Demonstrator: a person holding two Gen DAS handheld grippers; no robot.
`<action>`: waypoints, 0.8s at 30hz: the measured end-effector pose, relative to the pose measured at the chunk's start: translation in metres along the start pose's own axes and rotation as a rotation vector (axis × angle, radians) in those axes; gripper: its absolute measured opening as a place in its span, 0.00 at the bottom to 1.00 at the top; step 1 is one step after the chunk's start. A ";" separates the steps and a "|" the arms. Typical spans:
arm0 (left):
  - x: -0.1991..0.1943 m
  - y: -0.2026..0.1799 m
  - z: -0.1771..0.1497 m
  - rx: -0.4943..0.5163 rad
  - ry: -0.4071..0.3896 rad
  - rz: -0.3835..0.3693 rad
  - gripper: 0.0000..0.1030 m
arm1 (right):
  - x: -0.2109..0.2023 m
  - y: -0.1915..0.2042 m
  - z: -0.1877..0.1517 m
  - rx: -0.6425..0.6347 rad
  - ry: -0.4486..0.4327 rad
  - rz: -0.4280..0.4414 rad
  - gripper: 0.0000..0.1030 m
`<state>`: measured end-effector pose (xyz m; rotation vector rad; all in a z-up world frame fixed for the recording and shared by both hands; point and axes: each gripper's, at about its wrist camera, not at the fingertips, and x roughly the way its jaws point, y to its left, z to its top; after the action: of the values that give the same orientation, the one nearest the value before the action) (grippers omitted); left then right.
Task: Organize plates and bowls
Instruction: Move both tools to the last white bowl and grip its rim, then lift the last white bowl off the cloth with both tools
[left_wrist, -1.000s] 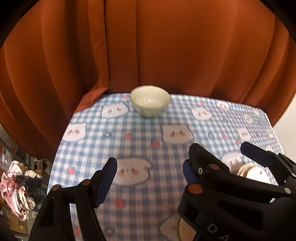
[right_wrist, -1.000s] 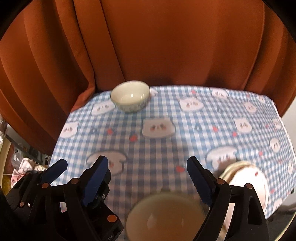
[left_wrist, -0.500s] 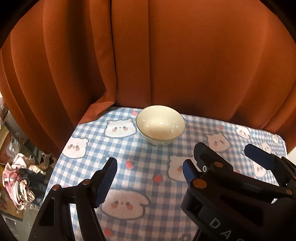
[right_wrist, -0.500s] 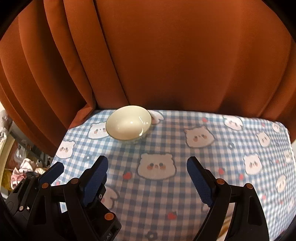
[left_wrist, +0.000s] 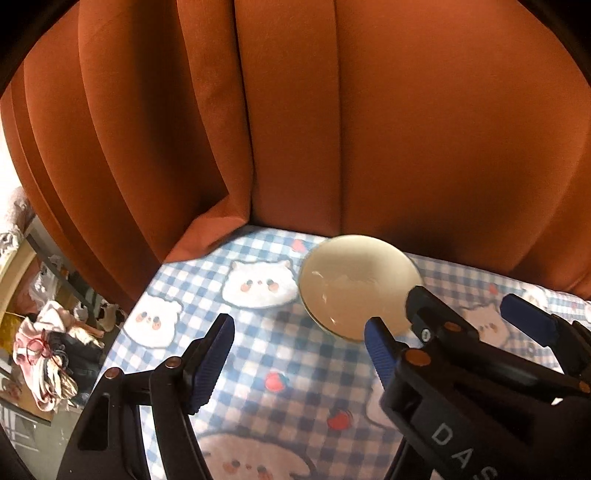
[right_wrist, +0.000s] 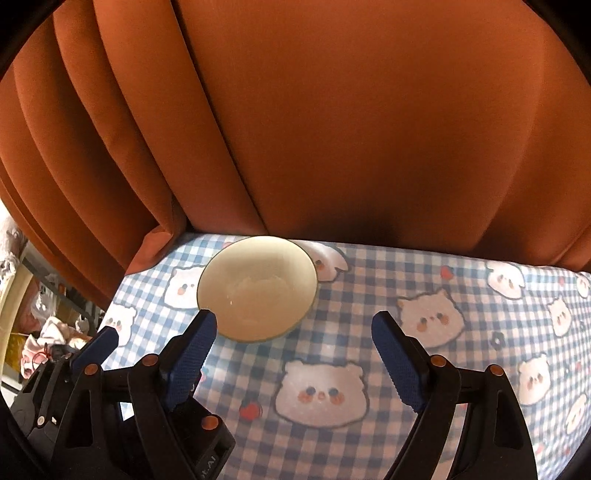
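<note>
Left gripper (left_wrist: 299, 350) agape, right gripper (right_wrist: 293, 345) closing — both empty

The bowl (right_wrist: 257, 288) looks glossy glazed ceramic; the checked tablecloth (right_wrist: 369, 295) and orange curtain (right_wrist: 332, 129) are matt cloth.

Little to read. In the left wrist view, pale raised capitals "D A S" on the black body of the right tool (left_wrist: 458, 314), low at the right, cut off by the frame edge (more letters may follow, cannot tell). In the right wrist view, faint pale letters ending in "AI" on the black body of the left tool (right_wrist: 151, 343), near the bottom, with what comes before them too dark and small to make out. No words or numbers on the checked cloth (right_wrist: 332, 317) over the tabletop, only printed animal faces and small red hearts. Nothing legible on the bowl (right_wrist: 258, 288) or the curtain (right_wrist: 332, 129).
</note>
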<state>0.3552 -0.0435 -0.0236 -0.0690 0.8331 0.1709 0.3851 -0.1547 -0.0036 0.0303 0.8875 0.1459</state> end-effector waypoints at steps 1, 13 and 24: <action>0.004 0.000 0.002 0.003 -0.005 0.003 0.72 | 0.004 0.001 0.002 0.001 0.002 0.002 0.84; 0.062 -0.001 0.012 -0.049 0.030 0.006 0.59 | 0.064 -0.001 0.017 0.020 0.010 0.009 0.62; 0.098 -0.011 0.018 -0.046 0.069 -0.002 0.33 | 0.105 -0.009 0.022 0.045 0.056 0.004 0.34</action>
<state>0.4350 -0.0403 -0.0837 -0.1194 0.8981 0.1863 0.4687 -0.1478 -0.0709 0.0704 0.9470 0.1307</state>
